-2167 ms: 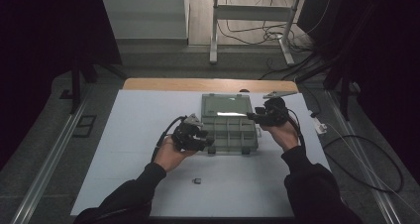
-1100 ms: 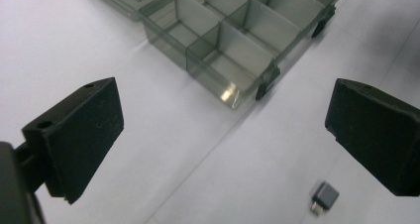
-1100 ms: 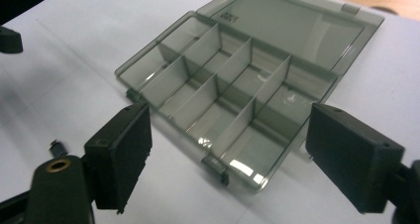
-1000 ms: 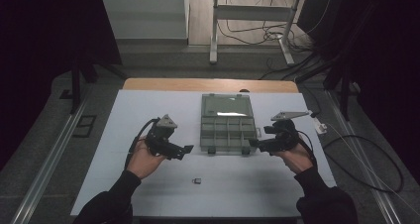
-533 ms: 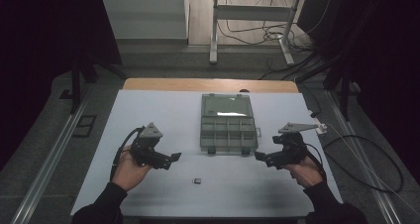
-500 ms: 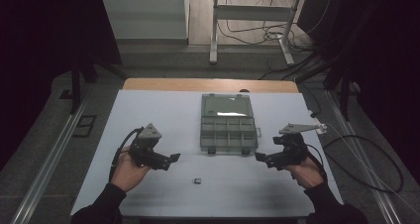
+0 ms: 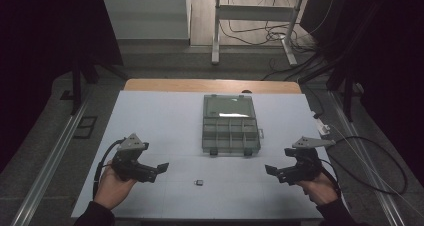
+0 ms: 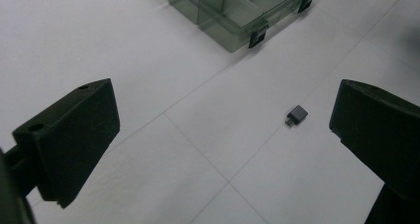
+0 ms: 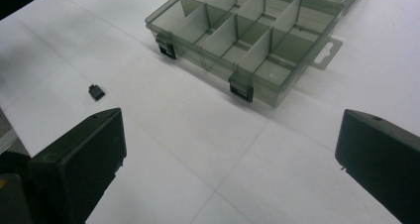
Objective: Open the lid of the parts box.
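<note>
An open grey-green compartment box (image 7: 231,123) lies at the table's middle, its lid folded back; its cells look empty (image 9: 247,33) and its front latches face me (image 8: 233,21). A small dark adapter-like part (image 7: 199,182) rests on the white table in front of the box (image 8: 296,115) (image 9: 96,91). My left gripper (image 7: 161,168) hovers low at the front left, open, with nothing between the jaws. At the front right my right gripper (image 7: 270,170) is open and holds nothing, pointing toward the middle.
The white table top (image 7: 165,116) has a wooden strip along its far edge (image 7: 210,85). Cables trail off the right side (image 7: 370,161). A metal rail (image 7: 50,156) runs along the floor at the left.
Both hands have drawn back from the box toward the table's front corners, the left to the left, the right to the right. The box now lies untouched.
</note>
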Motion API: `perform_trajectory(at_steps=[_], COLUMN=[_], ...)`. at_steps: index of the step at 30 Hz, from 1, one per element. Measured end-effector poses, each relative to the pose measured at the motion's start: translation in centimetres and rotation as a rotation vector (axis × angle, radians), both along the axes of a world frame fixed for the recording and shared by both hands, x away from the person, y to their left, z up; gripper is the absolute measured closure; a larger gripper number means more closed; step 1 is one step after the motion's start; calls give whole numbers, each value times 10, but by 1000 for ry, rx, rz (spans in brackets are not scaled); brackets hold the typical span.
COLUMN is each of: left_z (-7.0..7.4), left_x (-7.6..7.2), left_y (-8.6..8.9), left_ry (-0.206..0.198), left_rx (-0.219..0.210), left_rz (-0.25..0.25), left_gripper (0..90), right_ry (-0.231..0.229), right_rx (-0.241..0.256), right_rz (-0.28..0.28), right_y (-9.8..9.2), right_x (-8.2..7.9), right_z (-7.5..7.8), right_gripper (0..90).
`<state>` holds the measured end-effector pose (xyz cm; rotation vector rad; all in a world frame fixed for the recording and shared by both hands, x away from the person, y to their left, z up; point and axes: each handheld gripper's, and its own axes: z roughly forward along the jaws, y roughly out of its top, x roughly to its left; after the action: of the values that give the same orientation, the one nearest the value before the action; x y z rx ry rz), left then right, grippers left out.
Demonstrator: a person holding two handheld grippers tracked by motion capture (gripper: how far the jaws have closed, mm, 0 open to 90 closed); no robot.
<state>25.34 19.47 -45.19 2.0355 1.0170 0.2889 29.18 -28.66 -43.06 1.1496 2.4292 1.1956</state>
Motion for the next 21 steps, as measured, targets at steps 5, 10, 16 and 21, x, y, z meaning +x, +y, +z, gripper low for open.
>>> perform_trajectory(at_steps=[5,10,16,21], left_z=[1,3,5,5], left_x=[-13,-23,-35,-42], left_y=[9,16,24,27], left_ry=[-12,-17,-25,-41], left_rx=[-4,-16,-20,-4], left_rz=[23,46,75,85], left_gripper=[0,0,0,0], right_ry=[-3,-1,-3,-3], right_rx=[-12,-14,-18,-21], right_rz=[0,-11,-32,-50], right_y=[-6,-13,-22,-28], right_x=[-11,-19,-31,-40], right_z=[-2,-3,-4,-3], right_gripper=[0,0,0,0])
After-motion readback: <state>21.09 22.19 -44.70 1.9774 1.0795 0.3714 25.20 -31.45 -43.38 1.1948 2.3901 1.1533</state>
